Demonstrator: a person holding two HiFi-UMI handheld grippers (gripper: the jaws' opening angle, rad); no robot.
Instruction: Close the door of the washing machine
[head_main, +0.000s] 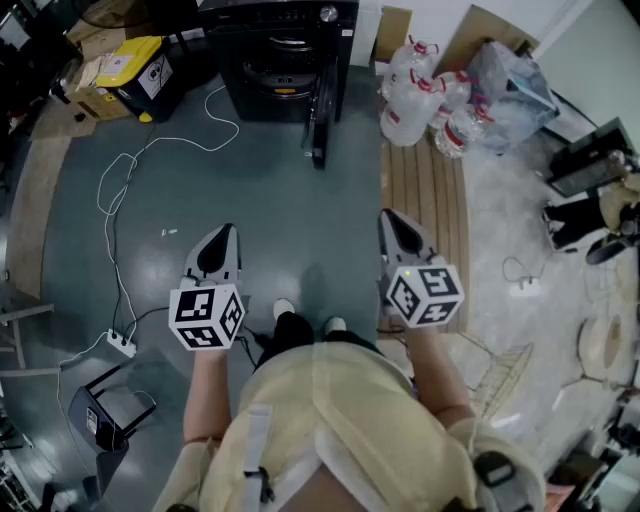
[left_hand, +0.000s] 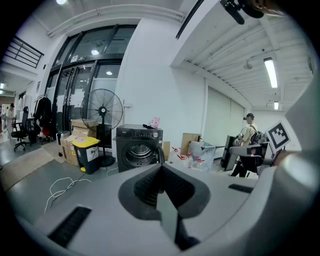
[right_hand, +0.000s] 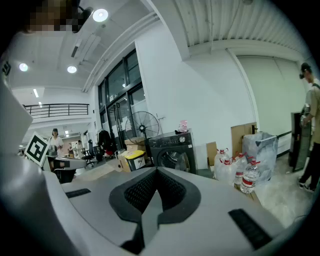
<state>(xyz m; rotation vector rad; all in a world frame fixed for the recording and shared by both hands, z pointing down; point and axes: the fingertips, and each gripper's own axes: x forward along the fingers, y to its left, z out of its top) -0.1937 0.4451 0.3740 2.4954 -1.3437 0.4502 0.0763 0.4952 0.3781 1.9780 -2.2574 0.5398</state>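
Left gripper (head_main: 226, 236) shut tight, nothing in it, held low over grey floor (head_main: 290, 210). Right gripper (head_main: 390, 222) likewise closed and empty, level with the left and well apart from it. Both aimed toward black washing machine (head_main: 285, 55) well ahead. Door (head_main: 322, 115) swung wide open at the machine's right side, edge-on toward the person, well clear of both grippers. Water bottles (head_main: 415, 95) just right of it; yellow-lidded bin (head_main: 140, 70) off to the left; white cable (head_main: 120, 185) looped across floor.
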